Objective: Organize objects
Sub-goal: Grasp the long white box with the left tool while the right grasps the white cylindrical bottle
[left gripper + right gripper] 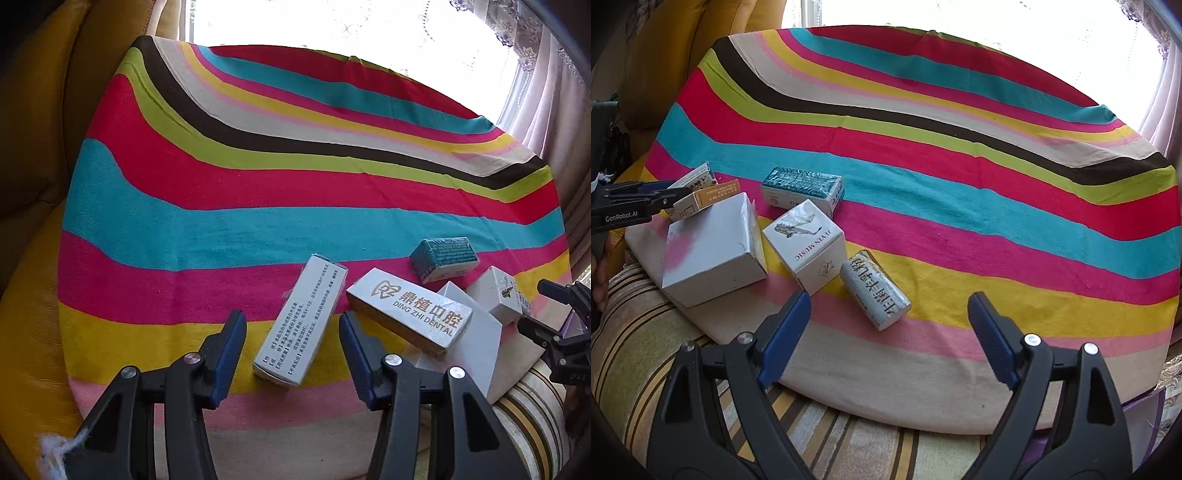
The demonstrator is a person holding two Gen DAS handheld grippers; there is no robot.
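Note:
Several small boxes lie on a striped cloth (258,206). In the left wrist view my left gripper (293,326) is open, with a long white text-printed box (301,325) lying between its fingers. Beside it a "Ding Zhi Dental" box (410,314) leans on a plain white box (476,332). A teal box (443,258) and a small white box (496,295) lie beyond. In the right wrist view my right gripper (888,306) is open and empty, just short of a grey cylinder-like box (875,290). The "Jiyin Music" box (807,247), plain white box (713,247) and teal box (803,190) lie left.
The cloth (960,184) covers a cushion on a striped sofa (701,369). Yellow cushions (33,147) stand at the left, a bright window (332,22) with curtains behind. The right gripper shows at the right edge of the left wrist view (554,325).

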